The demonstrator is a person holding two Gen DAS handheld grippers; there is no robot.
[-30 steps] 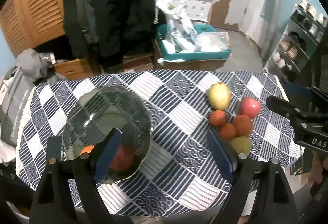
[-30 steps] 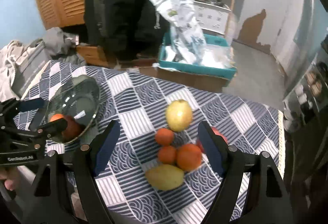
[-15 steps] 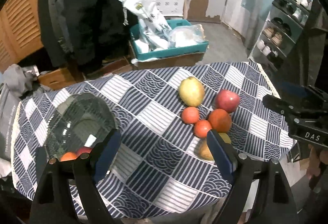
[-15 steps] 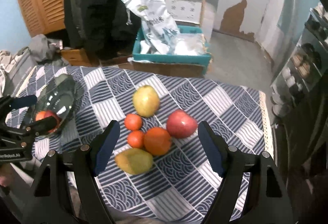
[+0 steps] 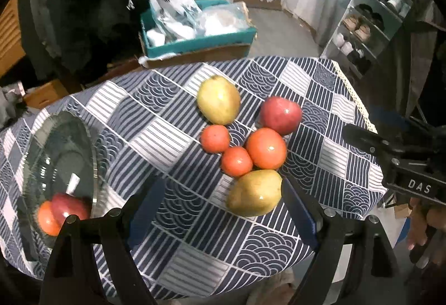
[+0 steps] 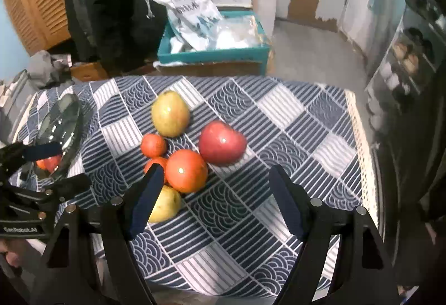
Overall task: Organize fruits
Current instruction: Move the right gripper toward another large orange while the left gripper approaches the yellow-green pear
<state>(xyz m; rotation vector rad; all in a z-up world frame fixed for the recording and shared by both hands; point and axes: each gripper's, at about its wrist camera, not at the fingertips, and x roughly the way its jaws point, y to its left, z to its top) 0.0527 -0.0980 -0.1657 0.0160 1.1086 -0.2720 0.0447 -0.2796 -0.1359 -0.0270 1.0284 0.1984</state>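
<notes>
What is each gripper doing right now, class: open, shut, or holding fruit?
Left gripper: open, holding nothing.
Right gripper: open, holding nothing.

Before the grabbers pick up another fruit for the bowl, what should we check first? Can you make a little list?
1. Left gripper jaws open and empty: ok.
2. Right gripper jaws open and empty: ok.
3. Room left in the glass bowl, which holds only a red fruit and an orange one: ok.
4. Fruit waiting on the tablecloth, six in one cluster: ok.
5. Nearest yellow-green fruit free to lift alone: not ok, a small orange fruit appears to touch it.
6. Fruit safely away from the table edge: cannot tell.
</notes>
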